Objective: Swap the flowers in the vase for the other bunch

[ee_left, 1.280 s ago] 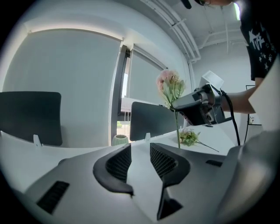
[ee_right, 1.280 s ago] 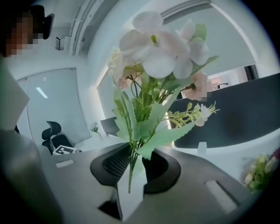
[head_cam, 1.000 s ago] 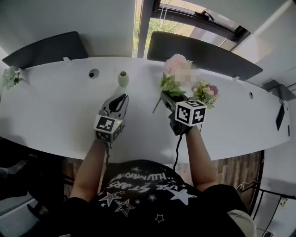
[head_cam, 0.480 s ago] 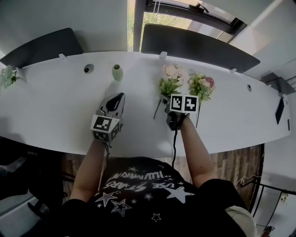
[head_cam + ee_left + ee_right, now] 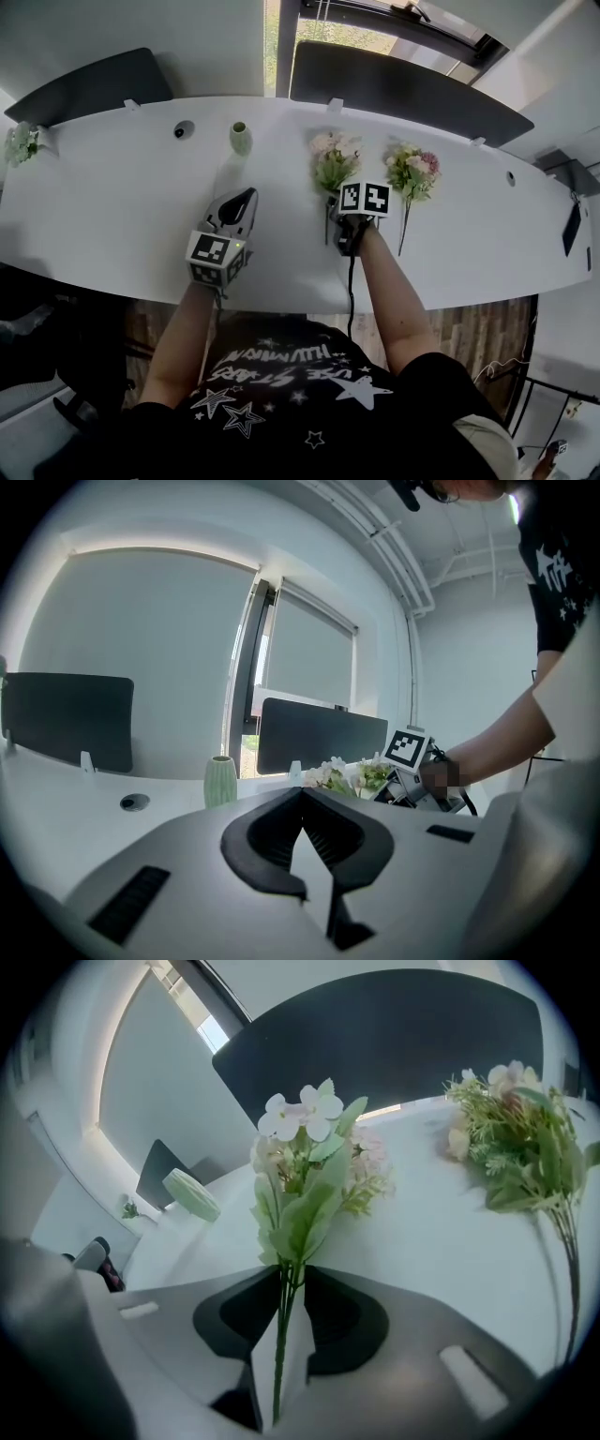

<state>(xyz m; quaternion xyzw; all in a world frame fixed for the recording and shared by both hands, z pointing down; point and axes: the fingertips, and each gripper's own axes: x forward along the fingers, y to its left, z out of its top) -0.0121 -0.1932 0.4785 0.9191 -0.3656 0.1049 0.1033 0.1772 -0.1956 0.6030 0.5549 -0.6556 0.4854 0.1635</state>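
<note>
Evidently pinching pale flower bunch (image 5: 305, 1162) low on thin, floppy stems (image 5: 284, 1309) with right gripper (image 5: 335, 211), likely light, crushable; left gripper (image 5: 242, 201) closed, empty.

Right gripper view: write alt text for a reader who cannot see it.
The right gripper is shut on the stems of a pale pink and white flower bunch. Beyond, on the white table, a second bunch lies at right and a green vase stands at left.

White tabletop (image 5: 112, 216) spans the frame. Behind it stand one dark panel (image 5: 94, 84) upper left and another dark panel (image 5: 403, 89) upper right. Round cable port (image 5: 179, 131) and small plant (image 5: 21, 145) sit upper left.
</note>
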